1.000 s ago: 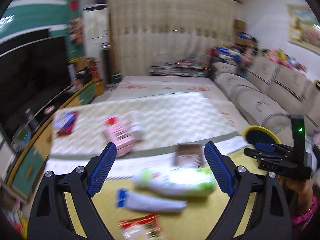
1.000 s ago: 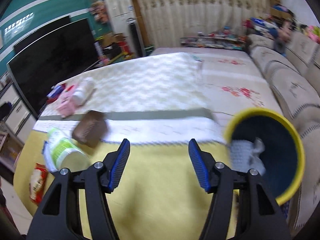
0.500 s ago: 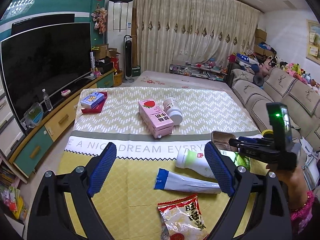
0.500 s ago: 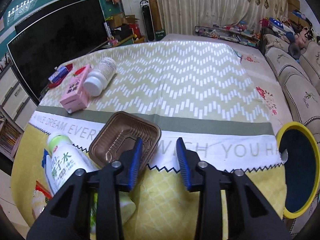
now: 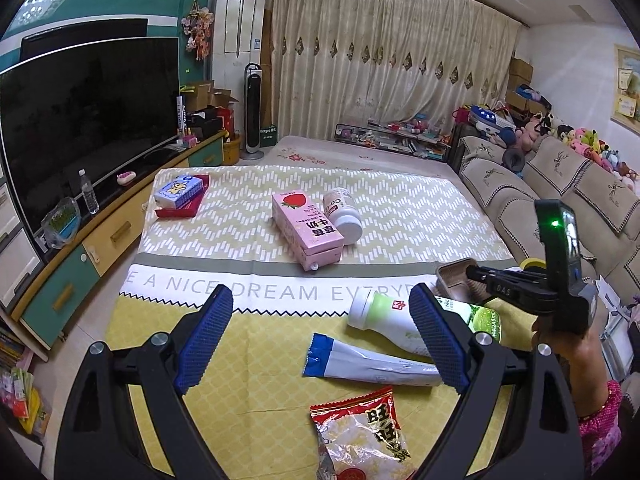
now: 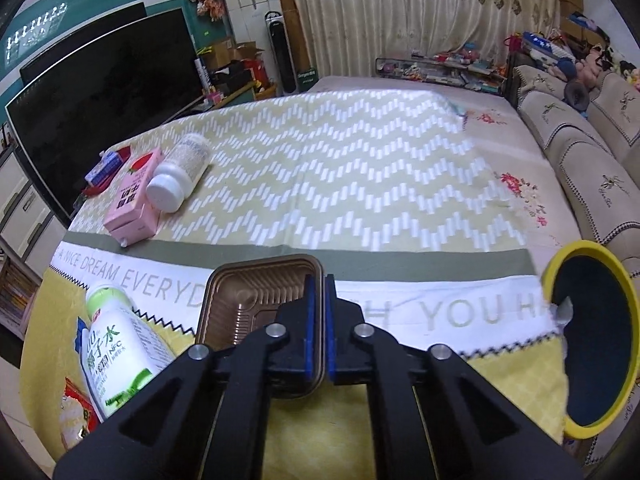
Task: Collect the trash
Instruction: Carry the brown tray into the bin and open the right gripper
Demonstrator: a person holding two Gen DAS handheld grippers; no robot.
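Bin [image 6: 624, 280] placement decides the coming move: the yellow-rimmed bin stands off the table's right edge, to the right of the right gripper [image 6: 319, 324], while the brown tray [image 6: 256, 300] that this gripper pinches lies to its left. The 2 jaws are together on the tray's right wall, one pad inside and one outside, so the tray probably has to swing rightward over the rim.

Going from the left, the left gripper [image 5: 320, 344] hovers over the near, yellow part of the cloth [image 5: 260, 344] with its fingers wide apart and nothing between them. Just ahead of it lie a tube [image 5: 368, 364], its long axis running left to right, a snack bag [image 5: 360, 436] nearer still, and a green-labelled bottle [image 5: 400, 320] lying on its side, cap to the left. Further up the table a pink carton [image 5: 306, 226] and a white jar [image 5: 344, 214] lie side by side, touching. This hand is the nearer one for the tube.

The room holds a TV [image 5: 88, 120] at left, curtains [image 5: 392, 64] behind and a sofa [image 5: 560, 184] at right.
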